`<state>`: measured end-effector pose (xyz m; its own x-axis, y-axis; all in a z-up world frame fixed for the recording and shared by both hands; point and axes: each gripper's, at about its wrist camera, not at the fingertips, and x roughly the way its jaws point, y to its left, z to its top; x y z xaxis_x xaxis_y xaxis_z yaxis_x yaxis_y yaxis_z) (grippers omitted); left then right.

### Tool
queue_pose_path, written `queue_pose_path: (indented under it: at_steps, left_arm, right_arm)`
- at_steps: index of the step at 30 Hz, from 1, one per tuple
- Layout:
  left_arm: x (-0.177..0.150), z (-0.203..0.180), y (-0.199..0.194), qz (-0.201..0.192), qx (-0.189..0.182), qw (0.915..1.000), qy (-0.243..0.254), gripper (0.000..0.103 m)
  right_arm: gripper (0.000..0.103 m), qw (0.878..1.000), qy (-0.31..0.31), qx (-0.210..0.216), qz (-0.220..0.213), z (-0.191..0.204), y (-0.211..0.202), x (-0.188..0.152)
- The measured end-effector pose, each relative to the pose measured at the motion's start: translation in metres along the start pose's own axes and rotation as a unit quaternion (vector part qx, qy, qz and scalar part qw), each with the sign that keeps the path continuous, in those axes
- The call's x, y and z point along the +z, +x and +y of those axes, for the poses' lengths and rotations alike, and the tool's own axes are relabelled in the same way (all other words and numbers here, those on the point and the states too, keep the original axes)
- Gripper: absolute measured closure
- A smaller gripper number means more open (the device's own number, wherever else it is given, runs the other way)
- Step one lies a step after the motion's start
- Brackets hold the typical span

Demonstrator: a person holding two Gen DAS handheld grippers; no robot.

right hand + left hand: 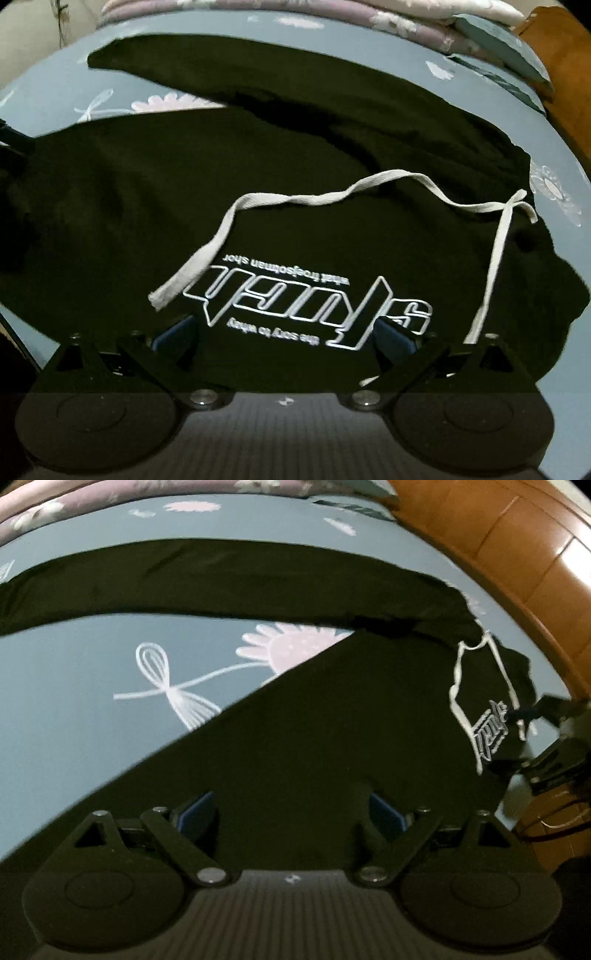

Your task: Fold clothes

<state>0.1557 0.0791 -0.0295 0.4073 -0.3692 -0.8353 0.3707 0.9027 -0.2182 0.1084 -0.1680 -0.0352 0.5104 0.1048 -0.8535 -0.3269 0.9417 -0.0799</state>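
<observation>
Trousers (295, 166) of dark, soft cloth are lying spread on the blue flowered bed sheet (74, 686), one leg stretching far across, with a pale drawstring (314, 195) trailing loose over the printed lettering (306, 295). Being limp and light, they are likely going to sag and slide, so pinching the thick waistband edge looks safest. Both the left gripper (291, 812) and right gripper (284, 332) are hovering over the fabric, jaws spread wide and gripping nothing.
</observation>
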Motion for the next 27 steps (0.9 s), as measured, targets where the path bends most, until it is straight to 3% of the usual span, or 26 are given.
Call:
queue_pose_path:
  at_steps: [3, 7, 13, 18, 22, 27]
  left_arm:
    - [-0.002, -0.012, -0.001, -0.019, 0.007, 0.9997, -0.015, 0.013]
    - [-0.011, -0.023, -0.002, -0.046, 0.045, 0.9968, -0.046, 0.013]
    - [-0.045, -0.014, -0.005, -0.028, 0.104, 0.9860, -0.127, 0.013]
    - [-0.056, 0.001, -0.023, -0.042, 0.121, 0.9803, -0.150, 0.013]
    - [-0.062, 0.043, -0.053, -0.063, 0.180, 0.9647, -0.182, 0.013]
    - [-0.084, 0.114, -0.078, -0.070, 0.232, 0.9373, -0.250, 0.013]
  right_arm:
    - [0.000, 0.999, -0.042, 0.015, -0.022, -0.003, -0.007, 0.012]
    - [0.000, 0.996, -0.074, 0.047, -0.027, -0.015, 0.008, 0.030]
    - [0.000, 0.990, -0.078, 0.114, -0.018, -0.036, 0.029, 0.027]
    - [0.000, 0.989, -0.087, 0.115, -0.038, -0.036, 0.027, 0.020]
    - [0.000, 0.990, -0.082, 0.110, -0.031, -0.035, 0.027, 0.022]
    - [0.000, 0.993, -0.070, 0.097, -0.020, -0.031, 0.027, 0.024]
